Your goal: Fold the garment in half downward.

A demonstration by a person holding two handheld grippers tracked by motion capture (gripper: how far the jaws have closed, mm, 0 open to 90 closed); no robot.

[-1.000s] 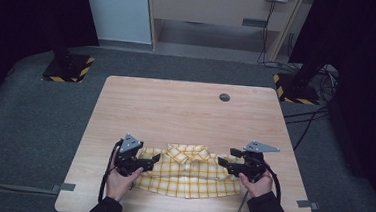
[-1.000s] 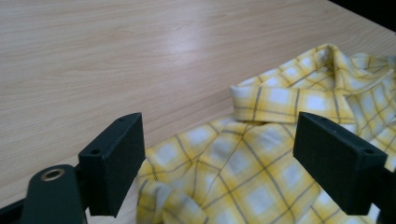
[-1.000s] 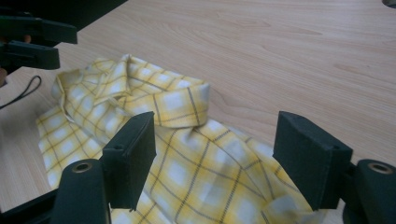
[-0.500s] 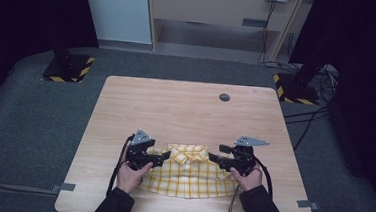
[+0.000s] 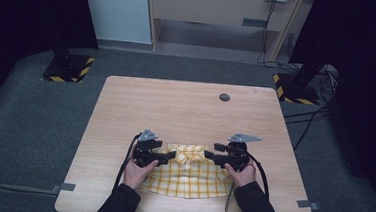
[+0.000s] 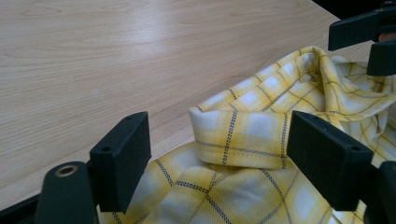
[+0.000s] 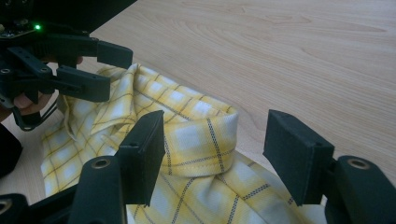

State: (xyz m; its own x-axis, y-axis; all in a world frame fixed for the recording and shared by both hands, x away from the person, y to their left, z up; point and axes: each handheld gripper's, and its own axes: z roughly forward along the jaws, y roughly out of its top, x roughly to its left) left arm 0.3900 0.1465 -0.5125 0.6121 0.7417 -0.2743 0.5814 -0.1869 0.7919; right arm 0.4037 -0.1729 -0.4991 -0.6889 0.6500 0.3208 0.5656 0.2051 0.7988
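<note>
A folded yellow plaid shirt (image 5: pixel 188 176) lies near the front edge of the wooden table (image 5: pixel 185 111), collar toward the far side. My left gripper (image 5: pixel 172 155) reaches in over the collar's left end and my right gripper (image 5: pixel 209 157) over its right end. In the left gripper view the rolled collar end (image 6: pixel 243 135) sits between the jaws of the left gripper (image 6: pixel 224 158), pads clear of the cloth. The right gripper (image 7: pixel 219 154) likewise straddles its collar end (image 7: pixel 201 140) without pressing. Both pairs of jaws have just been closing.
A small dark round grommet (image 5: pixel 224 97) sits in the table's far half. Two black stands with yellow-black striped bases (image 5: pixel 68 68) (image 5: pixel 297 88) flank the far corners on the grey floor. Cables (image 5: pixel 315 120) trail at the right. A wooden cabinet (image 5: pixel 222 18) stands behind.
Both grippers have moved inward from the shirt's shoulders toward the collar and sunk a little. The shirt lies as before.
</note>
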